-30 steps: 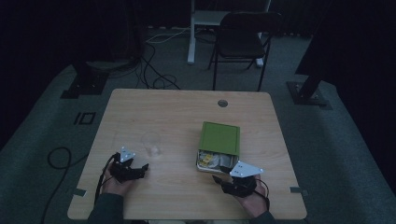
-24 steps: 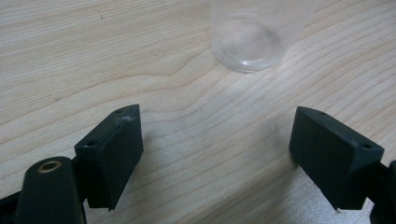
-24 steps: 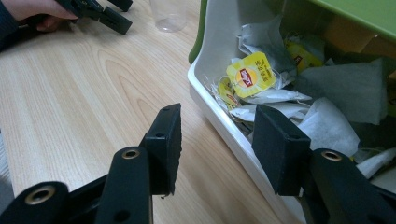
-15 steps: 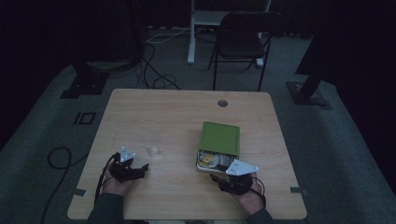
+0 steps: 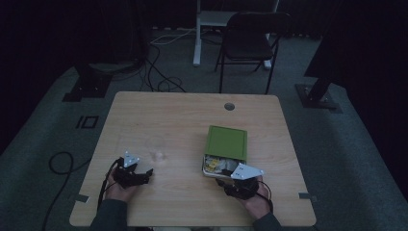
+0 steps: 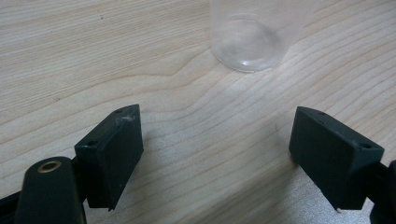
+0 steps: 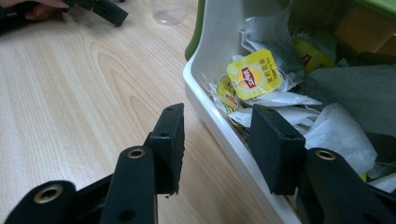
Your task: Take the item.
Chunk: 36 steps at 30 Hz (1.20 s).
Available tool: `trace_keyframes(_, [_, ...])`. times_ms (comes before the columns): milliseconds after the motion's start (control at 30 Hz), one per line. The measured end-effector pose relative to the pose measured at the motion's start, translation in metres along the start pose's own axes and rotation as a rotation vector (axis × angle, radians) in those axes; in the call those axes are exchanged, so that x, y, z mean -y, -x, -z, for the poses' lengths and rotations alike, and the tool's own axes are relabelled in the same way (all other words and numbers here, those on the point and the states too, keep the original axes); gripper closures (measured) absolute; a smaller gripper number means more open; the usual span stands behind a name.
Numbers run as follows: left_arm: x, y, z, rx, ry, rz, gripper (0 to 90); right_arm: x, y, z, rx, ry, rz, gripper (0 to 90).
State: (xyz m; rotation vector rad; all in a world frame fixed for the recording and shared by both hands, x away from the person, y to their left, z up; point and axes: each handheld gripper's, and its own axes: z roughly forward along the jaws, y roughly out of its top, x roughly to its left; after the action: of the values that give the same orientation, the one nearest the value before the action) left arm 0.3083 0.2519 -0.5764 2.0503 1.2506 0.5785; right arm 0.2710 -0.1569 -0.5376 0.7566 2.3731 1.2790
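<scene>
A white box (image 5: 210,169) with a green lid (image 5: 226,142) slid partly back lies at the table's right. Inside it lie several tea bags, one with a yellow tag (image 7: 254,74). My right gripper (image 5: 227,177) is at the box's near end. Its jaws (image 7: 219,140) straddle the white wall (image 7: 210,109), one outside and one over the tea bags, open, and they have just been closing a little. A clear plastic cup (image 6: 247,37) stands just ahead of my left gripper (image 6: 215,149), which rests open on the wood with nothing between its jaws (image 5: 144,174).
The wooden table (image 5: 183,120) has a round cable hole (image 5: 229,106) at its far edge. A folding chair (image 5: 250,43) and a white desk leg stand beyond it. The cup (image 7: 168,11) and the left gripper (image 7: 109,11) appear far off in the right gripper view.
My right gripper has edged slightly left toward the box. The left gripper, the cup and the box have stayed where they were.
</scene>
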Motion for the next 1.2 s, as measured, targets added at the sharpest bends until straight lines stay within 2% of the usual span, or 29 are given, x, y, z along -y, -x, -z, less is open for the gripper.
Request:
trace_keyframes(300, [0.0,0.0,0.0,0.0,0.0,0.0,18.3,-0.001,0.0,-0.001,-0.01,-0.016,0.02,55.5])
trace_keyframes(567, [0.0,0.0,0.0,0.0,0.0,0.001,18.4,0.0,-0.002,0.001,-0.03,-0.016,0.028,59.6])
trace_keyframes(600, [0.0,0.0,0.0,0.0,0.0,0.001,18.3,0.001,-0.003,0.003,-0.044,-0.018,0.024,60.1])
trace_keyframes(1033, [0.0,0.0,0.0,-0.001,0.001,0.001,18.3,0.006,-0.018,0.012,-0.093,-0.036,0.044,60.9])
trace_keyframes(1200, [0.0,0.0,0.0,-0.001,0.001,0.001,18.4,0.008,-0.024,0.013,-0.118,-0.063,0.058,61.1])
